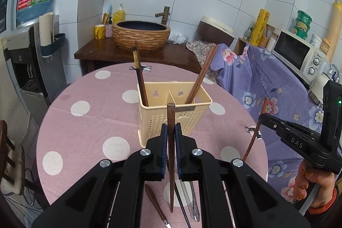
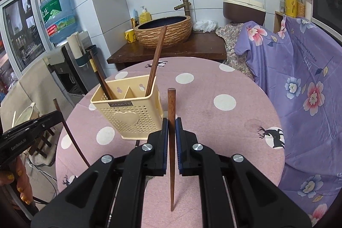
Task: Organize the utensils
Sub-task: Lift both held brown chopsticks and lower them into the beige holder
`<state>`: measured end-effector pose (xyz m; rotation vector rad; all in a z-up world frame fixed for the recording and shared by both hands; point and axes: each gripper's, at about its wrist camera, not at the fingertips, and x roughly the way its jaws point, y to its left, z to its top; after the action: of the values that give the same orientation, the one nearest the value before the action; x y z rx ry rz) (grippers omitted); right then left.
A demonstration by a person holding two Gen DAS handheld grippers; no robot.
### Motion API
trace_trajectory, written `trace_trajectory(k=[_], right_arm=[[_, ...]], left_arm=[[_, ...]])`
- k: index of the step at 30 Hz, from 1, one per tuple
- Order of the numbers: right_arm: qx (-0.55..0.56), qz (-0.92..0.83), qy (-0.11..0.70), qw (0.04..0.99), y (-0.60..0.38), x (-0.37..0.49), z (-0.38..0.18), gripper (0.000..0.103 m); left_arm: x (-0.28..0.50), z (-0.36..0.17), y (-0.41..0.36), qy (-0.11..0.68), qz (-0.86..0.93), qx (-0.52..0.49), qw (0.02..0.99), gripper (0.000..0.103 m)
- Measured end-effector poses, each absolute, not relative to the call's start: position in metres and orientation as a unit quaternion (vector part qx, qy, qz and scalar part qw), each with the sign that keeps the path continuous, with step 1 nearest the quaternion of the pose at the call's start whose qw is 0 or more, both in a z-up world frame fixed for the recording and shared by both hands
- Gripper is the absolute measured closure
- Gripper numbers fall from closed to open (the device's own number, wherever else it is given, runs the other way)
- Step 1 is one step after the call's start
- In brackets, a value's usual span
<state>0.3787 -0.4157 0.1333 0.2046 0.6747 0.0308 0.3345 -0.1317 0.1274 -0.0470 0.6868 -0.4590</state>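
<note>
Chopstick [image 1: 171,155] between left gripper [image 1: 171,131] pads

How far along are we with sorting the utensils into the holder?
Done: chopsticks already stand in both compartments of the cream holder. In hand: the left gripper and the right gripper are each shut on one wooden chopstick, lifted above the pink table. Left: metal utensils and a wooden-handled knife lying on the table.
</note>
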Motion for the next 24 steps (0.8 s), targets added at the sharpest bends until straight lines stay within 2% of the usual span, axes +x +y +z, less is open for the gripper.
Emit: trace_trajectory(k=[7, 13, 19, 24], right_arm=[[0.074, 0.019, 0.312, 0.947, -0.41, 0.381, 0.168, 0.096], [0.064, 0.023, 0.29, 0.954, -0.401, 0.39, 0.218, 0.096], [0.082, 0.014, 0.215, 0.973, -0.391, 0.403, 0.29, 0.096], [0.095, -0.003, 0.173, 0.98, -0.382, 0.425, 0.316, 0.095]], left_arm=[[0.337, 0.16, -0.121, 0.308, -0.216, -0.02, 0.926, 0.095], [0.348, 0.208, -0.113, 0.291, -0.23, -0.051, 0.927, 0.095], [0.366, 0.266, -0.103, 0.228, -0.208, -0.106, 0.945, 0.095], [0.389, 0.277, -0.113, 0.202, -0.172, -0.11, 0.958, 0.095]])
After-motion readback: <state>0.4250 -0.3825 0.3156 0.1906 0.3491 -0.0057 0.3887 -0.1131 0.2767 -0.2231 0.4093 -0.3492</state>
